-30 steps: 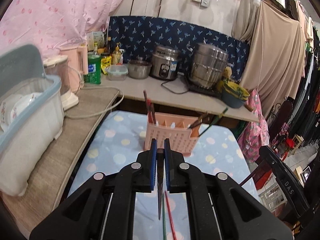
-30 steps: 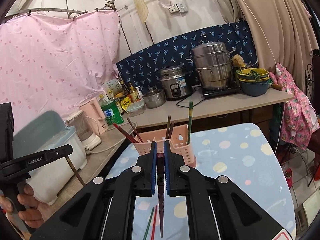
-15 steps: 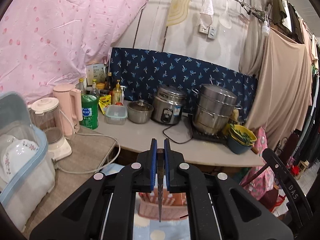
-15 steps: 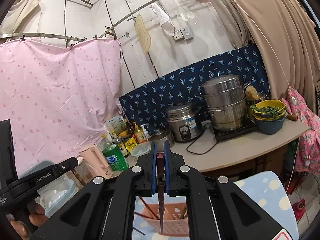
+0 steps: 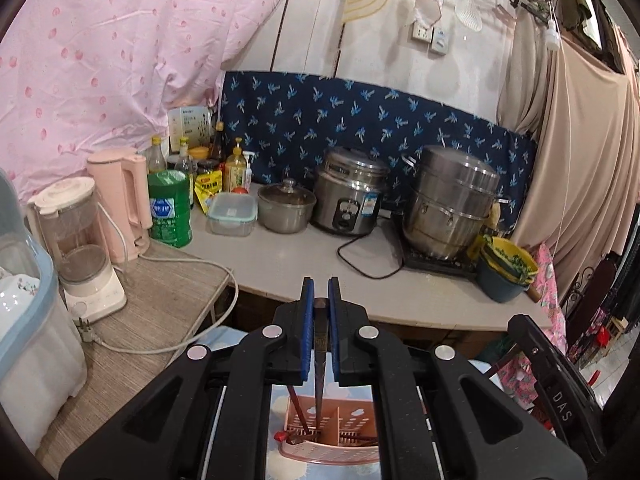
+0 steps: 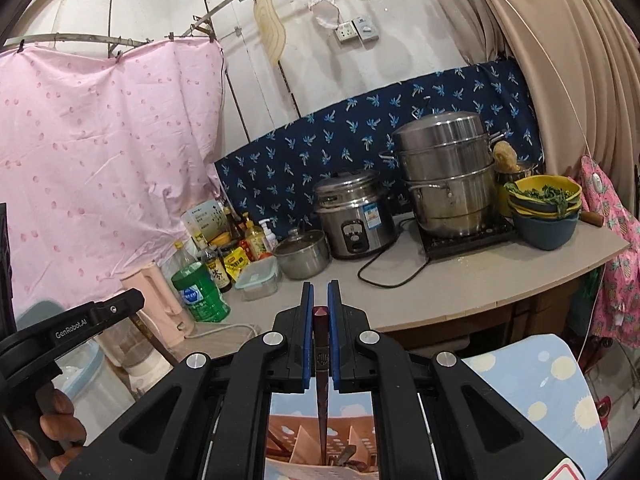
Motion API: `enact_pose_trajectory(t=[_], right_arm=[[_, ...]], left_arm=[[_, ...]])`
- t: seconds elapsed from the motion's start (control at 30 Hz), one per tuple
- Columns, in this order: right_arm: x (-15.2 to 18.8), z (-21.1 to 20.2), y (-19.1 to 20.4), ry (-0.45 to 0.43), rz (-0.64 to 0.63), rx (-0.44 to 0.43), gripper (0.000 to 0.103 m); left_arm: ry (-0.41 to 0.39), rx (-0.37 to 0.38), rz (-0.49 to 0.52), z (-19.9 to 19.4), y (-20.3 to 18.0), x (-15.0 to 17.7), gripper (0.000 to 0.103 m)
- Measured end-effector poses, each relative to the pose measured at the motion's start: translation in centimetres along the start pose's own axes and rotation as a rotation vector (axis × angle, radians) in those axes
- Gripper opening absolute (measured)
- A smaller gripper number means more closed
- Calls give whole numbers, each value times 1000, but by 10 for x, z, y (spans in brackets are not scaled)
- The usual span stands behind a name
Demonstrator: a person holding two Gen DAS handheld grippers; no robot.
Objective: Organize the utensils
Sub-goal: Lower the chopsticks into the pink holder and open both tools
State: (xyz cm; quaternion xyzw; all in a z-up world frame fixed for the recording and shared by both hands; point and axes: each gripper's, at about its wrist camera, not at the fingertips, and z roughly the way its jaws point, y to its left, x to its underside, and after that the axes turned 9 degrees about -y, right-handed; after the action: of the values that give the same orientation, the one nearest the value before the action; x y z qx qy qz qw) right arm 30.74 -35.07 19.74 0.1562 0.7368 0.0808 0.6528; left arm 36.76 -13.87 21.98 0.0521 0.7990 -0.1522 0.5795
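Note:
My left gripper [image 5: 320,292] is shut on a dark chopstick [image 5: 319,364] that hangs point down into the left compartment of a pink slotted utensil basket [image 5: 332,446] right below it. My right gripper [image 6: 320,296] is shut on a dark reddish chopstick [image 6: 322,384] whose tip hangs into the same pink basket [image 6: 304,444], seen between the jaws. Several chopsticks stand in the basket. The left gripper's handle [image 6: 76,324] shows at the left of the right wrist view.
The basket stands on a table with a blue dotted cloth [image 6: 536,392]. Behind it is a counter [image 5: 280,264] with a rice cooker [image 5: 348,192], a steel steamer pot [image 5: 452,204], a small pot, bottles, a pink kettle [image 5: 120,200], a blender and a dish bin [image 5: 24,320].
Both grippers have risen and tilted up above the basket, each still holding its chopstick. The chopstick tips now hang into the basket's compartments; the table has dropped out of view.

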Motion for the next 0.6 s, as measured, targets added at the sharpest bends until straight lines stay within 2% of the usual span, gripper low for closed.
enact_pose_trajectory(t=[0.13, 0.27, 0.3, 0.37, 0.43, 0.6], right_arm=[[21, 9, -2, 45, -13, 5, 7], [31, 10, -2, 77, -41, 10, 7], [31, 8, -2, 73, -40, 10, 9], [29, 3, -2, 68, -41, 9, 11], [26, -2, -2, 64, -40, 6, 12], [19, -21, 2, 51, -47, 0, 18]], left_arm=[[49, -19, 4, 14, 5, 19, 7], [52, -27, -4, 13, 10, 27, 10], [53, -29, -3, 11, 11, 27, 13], [48, -39, -4, 7, 11, 26, 32], [36, -47, -4, 2, 12, 25, 42], [39, -50, 9, -13, 13, 26, 44]])
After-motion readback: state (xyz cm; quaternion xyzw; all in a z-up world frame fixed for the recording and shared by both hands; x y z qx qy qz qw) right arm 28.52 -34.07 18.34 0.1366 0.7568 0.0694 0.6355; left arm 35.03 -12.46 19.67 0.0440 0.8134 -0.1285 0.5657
